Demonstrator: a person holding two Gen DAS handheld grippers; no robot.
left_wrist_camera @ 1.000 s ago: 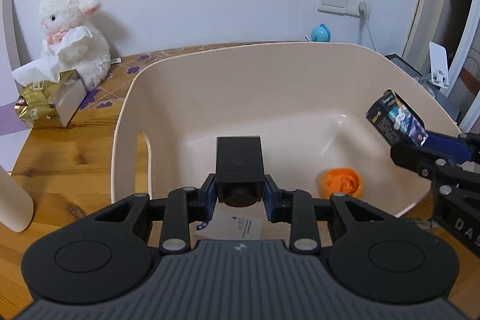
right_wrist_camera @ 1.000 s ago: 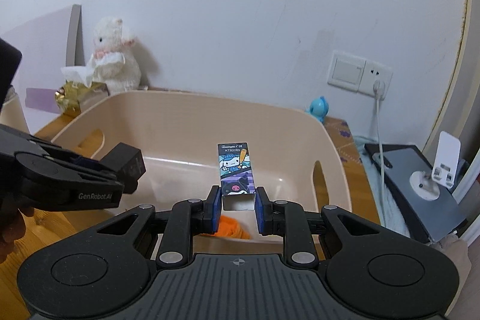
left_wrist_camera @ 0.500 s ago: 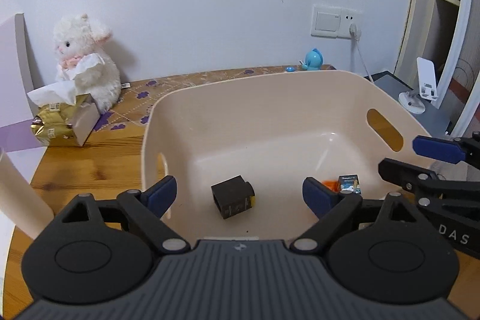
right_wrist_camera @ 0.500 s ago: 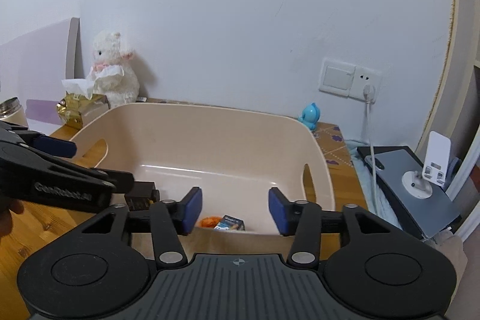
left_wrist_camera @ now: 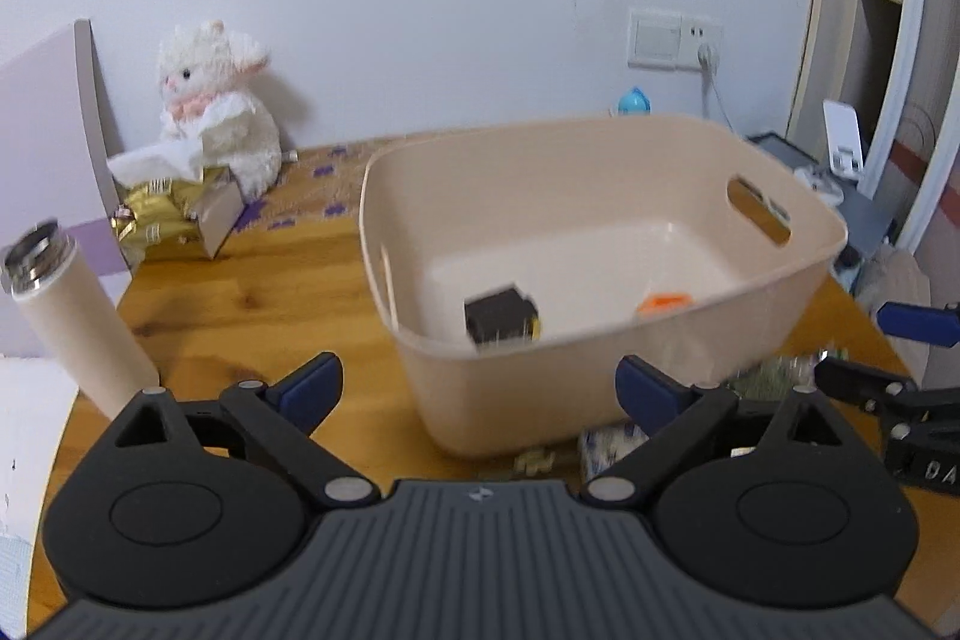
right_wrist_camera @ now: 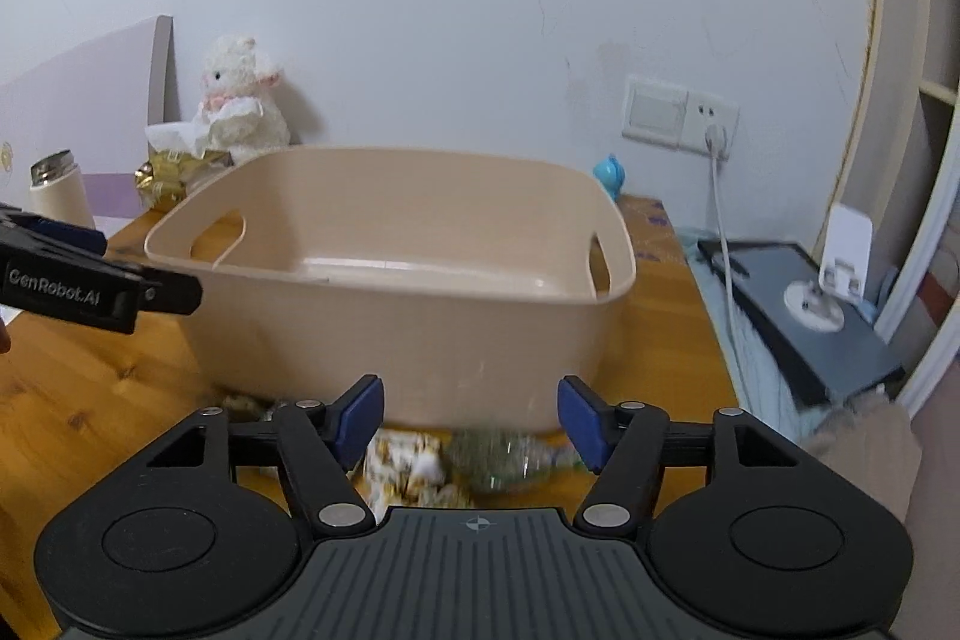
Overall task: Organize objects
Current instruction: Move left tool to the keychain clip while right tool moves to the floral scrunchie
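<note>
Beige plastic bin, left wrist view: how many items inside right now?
2 visible in the beige plastic bin: a black box near the front-left wall and an orange object to its right, partly behind the front rim, which may hide more.

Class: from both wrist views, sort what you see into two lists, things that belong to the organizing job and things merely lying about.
Belonging to the job:
beige bin
black box, inside the bin
orange item, inside the bin
small packets on the table in front of the bin
left gripper and right gripper, jaws open, empty

Lying about:
plush lamb
tissue box
white flask
blue figurine
</note>
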